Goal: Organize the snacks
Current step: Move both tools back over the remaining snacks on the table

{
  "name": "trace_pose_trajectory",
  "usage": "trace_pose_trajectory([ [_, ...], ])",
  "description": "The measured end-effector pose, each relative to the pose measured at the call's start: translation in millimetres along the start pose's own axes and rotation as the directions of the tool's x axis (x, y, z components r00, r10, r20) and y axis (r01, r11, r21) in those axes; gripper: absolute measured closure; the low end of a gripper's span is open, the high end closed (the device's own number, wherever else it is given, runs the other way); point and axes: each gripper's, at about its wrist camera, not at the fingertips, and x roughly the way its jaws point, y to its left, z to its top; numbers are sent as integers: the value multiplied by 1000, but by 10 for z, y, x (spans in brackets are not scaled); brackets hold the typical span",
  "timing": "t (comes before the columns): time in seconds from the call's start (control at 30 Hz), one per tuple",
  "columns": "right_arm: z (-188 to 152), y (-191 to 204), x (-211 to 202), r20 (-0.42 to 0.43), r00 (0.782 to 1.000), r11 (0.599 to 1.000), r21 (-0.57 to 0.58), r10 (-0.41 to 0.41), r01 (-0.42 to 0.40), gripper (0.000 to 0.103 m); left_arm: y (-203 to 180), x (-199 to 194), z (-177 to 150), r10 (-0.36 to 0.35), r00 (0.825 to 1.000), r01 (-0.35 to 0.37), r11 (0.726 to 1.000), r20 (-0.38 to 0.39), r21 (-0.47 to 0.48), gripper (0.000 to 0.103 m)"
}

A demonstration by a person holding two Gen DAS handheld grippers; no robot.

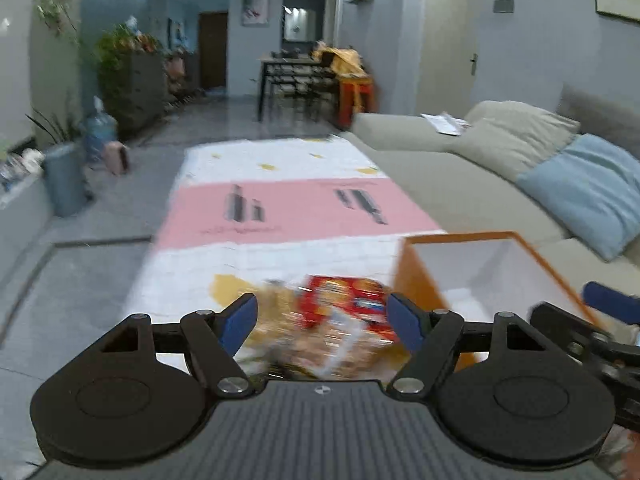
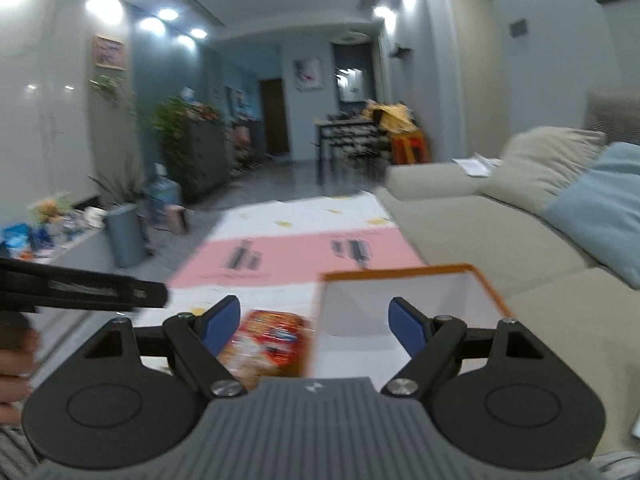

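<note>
Blurred snack packets lie on the table: a red packet (image 1: 346, 300) and a tan and white packet (image 1: 316, 344) in front of it. The red packet shows in the right wrist view (image 2: 276, 338) too. An orange box with a white inside (image 1: 472, 268) stands to their right, open at the top; it also shows in the right wrist view (image 2: 404, 304). My left gripper (image 1: 322, 322) is open above the packets and holds nothing. My right gripper (image 2: 316, 326) is open and empty, over the box's left wall. It shows at the left wrist view's right edge (image 1: 600, 320).
The table wears a white and pink cloth (image 1: 280, 208). A beige sofa (image 1: 460, 176) with a blue cushion (image 1: 588, 188) runs along the right. A grey bin (image 1: 64, 176) and a water bottle (image 1: 98, 128) stand on the floor at left. A dining table (image 1: 296, 76) is far back.
</note>
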Motion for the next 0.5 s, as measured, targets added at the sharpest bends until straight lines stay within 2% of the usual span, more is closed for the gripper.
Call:
trace_pose_trajectory([
  [0.07,-24,178,-3,1,999,999,-19,47,-47,23,152,-33,-15,51,998,-51,999,22,-10,16],
  [0.27,-260,700,190,-87,989,979,-152,122,-134,24,561,47,-66,100,995,-100,992,-4,-71,16],
  [0.37,-418,905,320,-146,978,958,-223,150,-181,24,719,169,-153,109,992,-115,986,-55,-122,16],
  [0.5,-616,1064,511,-225,963,943,-261,148,-205,24,843,378,-277,81,985,-107,980,-153,-166,19],
])
